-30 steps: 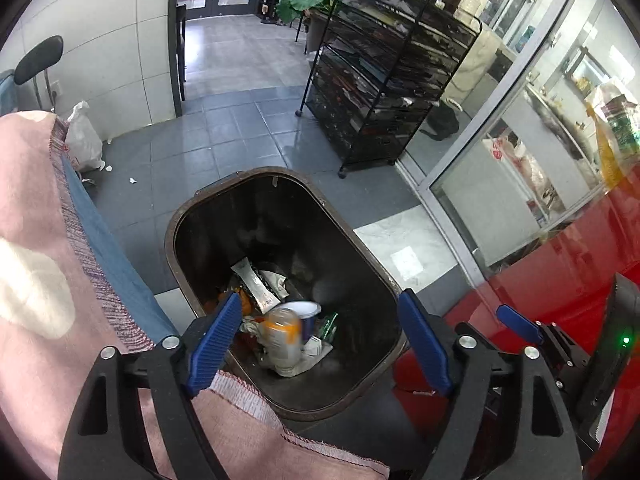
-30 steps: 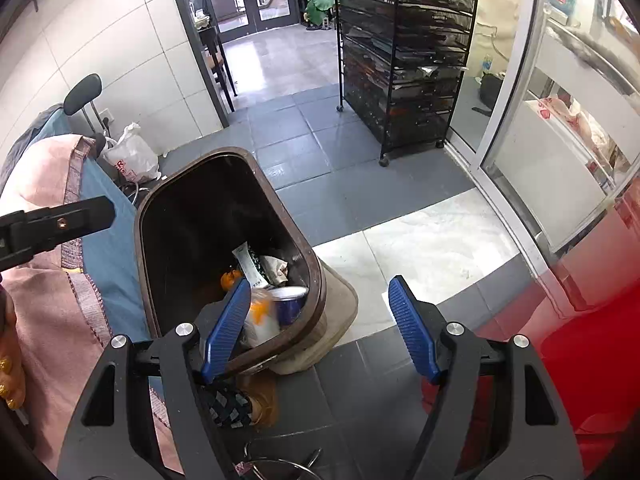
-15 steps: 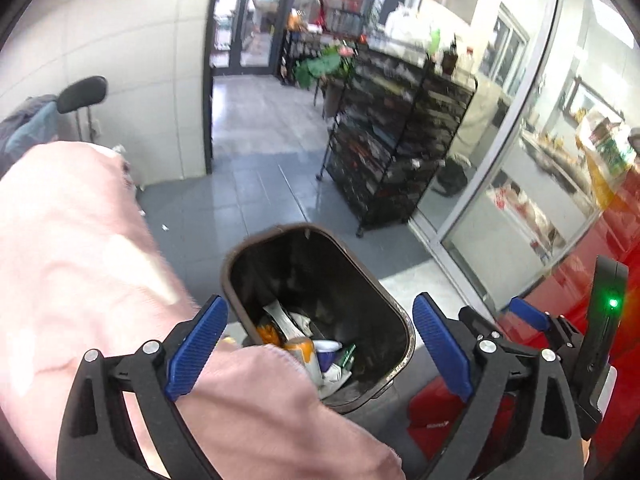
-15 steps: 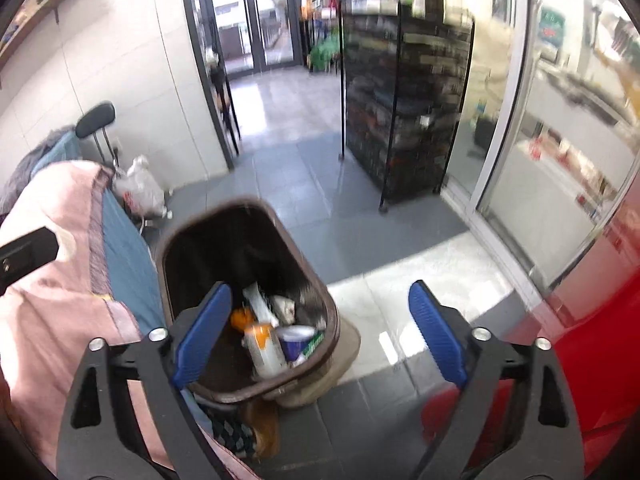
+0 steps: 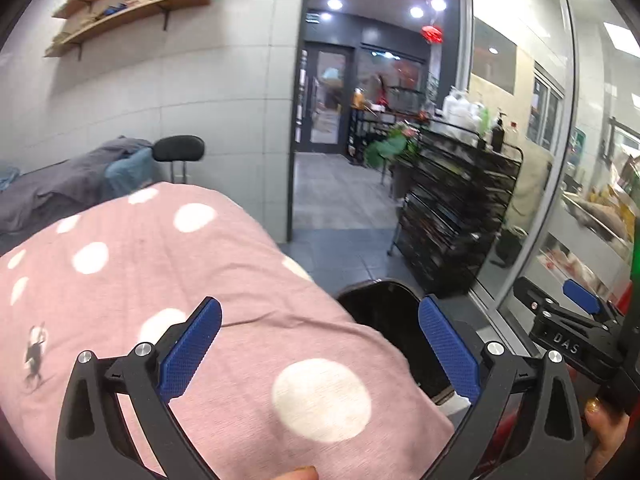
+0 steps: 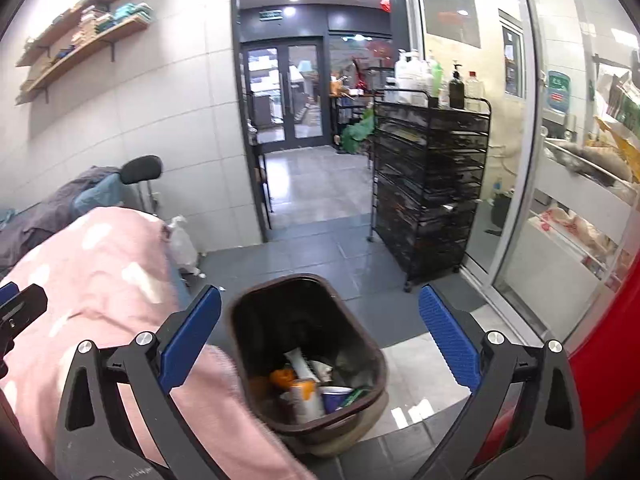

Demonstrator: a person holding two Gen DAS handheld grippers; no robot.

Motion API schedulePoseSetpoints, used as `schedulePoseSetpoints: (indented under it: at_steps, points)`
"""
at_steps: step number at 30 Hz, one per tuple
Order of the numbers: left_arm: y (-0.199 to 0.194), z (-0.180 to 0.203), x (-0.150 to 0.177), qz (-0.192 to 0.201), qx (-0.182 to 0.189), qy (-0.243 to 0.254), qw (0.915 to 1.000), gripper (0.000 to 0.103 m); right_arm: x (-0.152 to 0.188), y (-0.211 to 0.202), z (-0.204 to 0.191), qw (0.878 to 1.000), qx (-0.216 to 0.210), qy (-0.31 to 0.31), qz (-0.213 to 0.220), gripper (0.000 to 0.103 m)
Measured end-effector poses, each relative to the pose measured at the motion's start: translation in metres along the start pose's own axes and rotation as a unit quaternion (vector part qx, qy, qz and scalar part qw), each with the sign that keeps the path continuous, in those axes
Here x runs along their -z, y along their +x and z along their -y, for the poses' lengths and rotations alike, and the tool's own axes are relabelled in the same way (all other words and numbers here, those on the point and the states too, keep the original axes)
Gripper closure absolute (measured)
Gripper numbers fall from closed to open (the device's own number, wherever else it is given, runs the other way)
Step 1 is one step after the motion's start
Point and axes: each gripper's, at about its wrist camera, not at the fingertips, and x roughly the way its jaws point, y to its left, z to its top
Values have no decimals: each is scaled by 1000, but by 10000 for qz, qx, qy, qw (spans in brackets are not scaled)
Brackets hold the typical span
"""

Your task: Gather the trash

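Both sets of jaws are opening toward full spread, and nothing is seen between the blue pads of the left gripper (image 5: 318, 354) or the right gripper (image 6: 318, 344); no piece of trash is held. The trash (image 6: 310, 390) lies at the bottom of the brown bin (image 6: 370, 352), which stands on the tiled floor (image 6: 320, 256) just beside a pink dotted cloth (image 5: 160, 264). In the bin a can, a small cup, an orange scrap and crumpled wrappers can be made out. These are judged light and easily crushed: the can thin-walled and likely to dent, its side possibly slippery; the wrappers soft and limp. A can or cup would best be taken across its body with a gentle squeeze, a wrapper at a bunched fold. The bin itself is judged stiff plastic and light, best gripped at its rim. Against the earlier frames, both cameras are found raised and tilted up from the bin: a second ago the bin filled the middle of the left view, whereas now only a dark part of its rim shows past the cloth, and the wall, shelves (image 5: 132, 4) and doorway (image 6: 284, 96) have come into view. The jaws are also seen wider than before, and the black rack (image 6: 432, 184) stands fuller in frame beyond the bin.
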Motion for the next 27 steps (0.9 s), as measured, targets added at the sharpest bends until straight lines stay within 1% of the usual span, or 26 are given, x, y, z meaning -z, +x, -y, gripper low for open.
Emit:
schedulePoseSetpoints:
  at_steps: [2, 6, 9, 13, 18, 27]
  points:
    - [-8, -5, 2, 131, -174, -31, 9998, 6, 2, -8, -7, 9999, -114, -34, 80, 5]
    - [-18, -9, 5, 181, -301, -102, 9993, 6, 8, -22, -24, 9993, -209, -242, 175, 5]
    - [-30, -15, 11, 316, -362, -190, 9987, 6, 11, -37, -31, 9981, -283, -399, 375, 5]
    - [-43, -14, 19, 427, -569, -115, 9974, 6, 18, -55, -42, 9957, -390, -582, 611, 5]
    - [-52, -12, 27, 482, -668, -86, 9966, 6, 22, -70, -52, 9933, -380, -751, 791, 5]
    - [-60, -16, 34, 513, -661, -144, 9964, 6, 25, -79, -50, 9929, -441, -723, 830, 5]
